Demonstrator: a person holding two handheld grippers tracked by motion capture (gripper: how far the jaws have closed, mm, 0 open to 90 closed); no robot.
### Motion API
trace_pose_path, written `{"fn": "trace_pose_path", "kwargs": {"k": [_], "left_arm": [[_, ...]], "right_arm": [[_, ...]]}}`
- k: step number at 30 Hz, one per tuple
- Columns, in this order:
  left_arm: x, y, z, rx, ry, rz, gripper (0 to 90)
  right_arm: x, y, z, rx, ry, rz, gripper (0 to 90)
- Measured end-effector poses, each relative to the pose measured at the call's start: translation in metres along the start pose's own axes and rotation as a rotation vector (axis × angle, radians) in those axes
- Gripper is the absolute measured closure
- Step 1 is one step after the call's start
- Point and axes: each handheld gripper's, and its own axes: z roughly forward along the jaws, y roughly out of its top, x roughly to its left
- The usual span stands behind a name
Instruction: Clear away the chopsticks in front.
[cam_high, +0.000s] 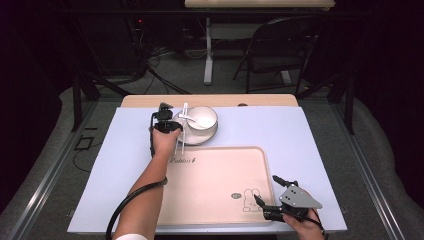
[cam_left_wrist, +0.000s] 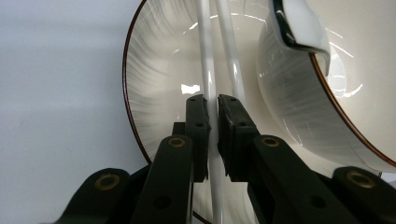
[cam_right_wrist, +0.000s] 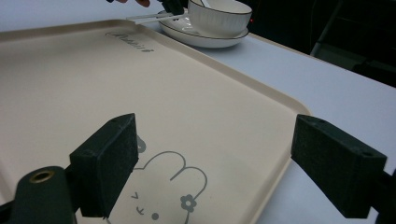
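Table: chopsticks pinched between left gripper jaws.

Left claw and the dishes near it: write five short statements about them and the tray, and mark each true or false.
1. The left claw is shut on a white chopstick. True.
2. The bowl stands on the tray. False: it sits on a plate on the table, beyond the tray.
3. The right claw is open with nothing between its jaws. True.
4. The right claw holds the spoon. False: the spoon rests in the bowl, far from that claw.
5. The tray bears a rabbit drawing. True.
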Motion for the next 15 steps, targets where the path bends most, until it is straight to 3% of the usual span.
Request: {"fn": "trace_pose_path", "kwargs": {"k": [9, 15], "left_arm": [[0.0017, 0.0066, 0.0005, 0.046, -0.004, -0.046, 84.1], [0.0064, 0.0069, -0.0006, 0.045, -0.024, -0.076, 84.8]], "right_arm": [[0.0001, 0.0001, 0.0002, 0.0, 0.002, 0.0, 14.2], [0.0, 0.0001, 0.0003, 0.0, 0.002, 0.0, 14.2]]}}
